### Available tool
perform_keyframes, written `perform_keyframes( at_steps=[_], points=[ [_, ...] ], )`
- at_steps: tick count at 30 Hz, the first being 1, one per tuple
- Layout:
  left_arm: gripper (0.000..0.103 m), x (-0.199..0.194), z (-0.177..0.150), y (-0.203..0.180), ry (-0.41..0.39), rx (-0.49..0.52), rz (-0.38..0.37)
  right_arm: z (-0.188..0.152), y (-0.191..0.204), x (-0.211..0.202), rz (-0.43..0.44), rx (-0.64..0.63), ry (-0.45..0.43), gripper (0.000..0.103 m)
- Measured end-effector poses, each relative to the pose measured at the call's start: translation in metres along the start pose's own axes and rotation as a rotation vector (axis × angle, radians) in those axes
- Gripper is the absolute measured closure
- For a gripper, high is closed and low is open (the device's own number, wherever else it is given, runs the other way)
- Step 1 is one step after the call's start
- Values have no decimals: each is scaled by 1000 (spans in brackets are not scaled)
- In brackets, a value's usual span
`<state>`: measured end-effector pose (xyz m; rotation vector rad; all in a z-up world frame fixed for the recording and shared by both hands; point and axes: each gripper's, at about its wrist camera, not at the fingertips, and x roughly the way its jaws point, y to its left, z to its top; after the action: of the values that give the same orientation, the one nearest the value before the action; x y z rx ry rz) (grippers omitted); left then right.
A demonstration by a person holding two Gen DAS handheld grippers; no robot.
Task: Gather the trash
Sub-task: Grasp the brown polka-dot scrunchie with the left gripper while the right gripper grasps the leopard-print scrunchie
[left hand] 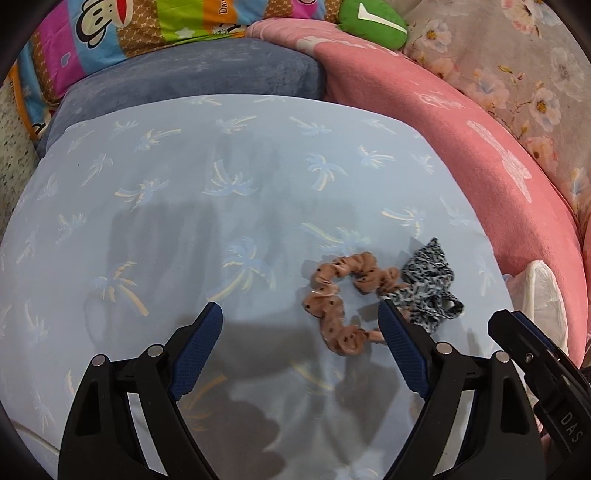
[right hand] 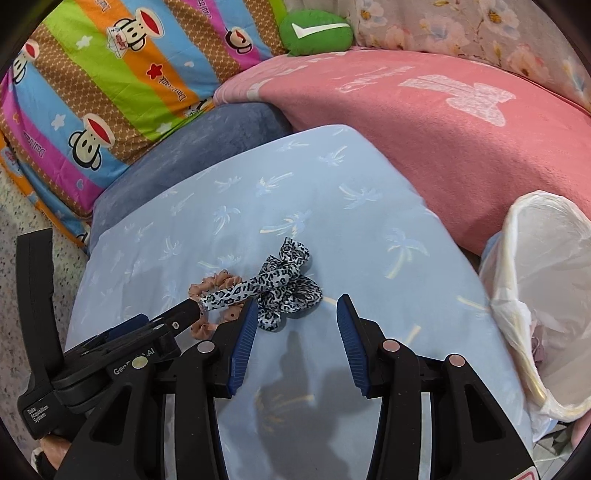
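A tan dotted scrunchie (left hand: pixel 328 295) lies on a light blue palm-print pillow (left hand: pixel 221 221). Touching its right side is a black-and-white leopard-print hair tie (left hand: pixel 428 288). My left gripper (left hand: pixel 300 308) hangs open and wide over the pillow. The tan scrunchie sits just inside its right finger, and no pad presses on it. In the right wrist view my right gripper (right hand: pixel 298 301) is open with bare pillow (right hand: pixel 369 229) between its fingers. The leopard hair tie (right hand: pixel 284 288) lies just past its left fingertip. A left-gripper finger (right hand: pixel 181 314) covers part of the tan scrunchie (right hand: pixel 212 286).
A bin lined with a white plastic bag (right hand: pixel 546 295) stands at the pillow's right edge, its corner (left hand: pixel 543 295) showing in the left wrist view. A pink blanket (right hand: pixel 443 129), a grey-blue cushion (left hand: pixel 192 74), a striped cartoon quilt (right hand: pixel 110 81) and a green plush (right hand: pixel 317 33) surround the pillow.
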<state>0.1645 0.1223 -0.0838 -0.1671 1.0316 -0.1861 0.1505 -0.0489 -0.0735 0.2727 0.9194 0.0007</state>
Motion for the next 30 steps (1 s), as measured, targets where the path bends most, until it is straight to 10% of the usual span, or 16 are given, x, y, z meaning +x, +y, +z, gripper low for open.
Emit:
perform_keyframes(
  at_steps=[13, 23, 30],
  points=[
    [30, 18, 7, -3, 1, 47, 28, 5, 5, 52, -42, 2, 58, 59],
    [68, 21, 10, -13, -4, 88, 15, -2, 1, 59, -47, -12, 70, 94],
    [91, 19, 6, -20, 15, 102, -6, -11, -8, 47, -27, 16, 67, 98]
  ],
)
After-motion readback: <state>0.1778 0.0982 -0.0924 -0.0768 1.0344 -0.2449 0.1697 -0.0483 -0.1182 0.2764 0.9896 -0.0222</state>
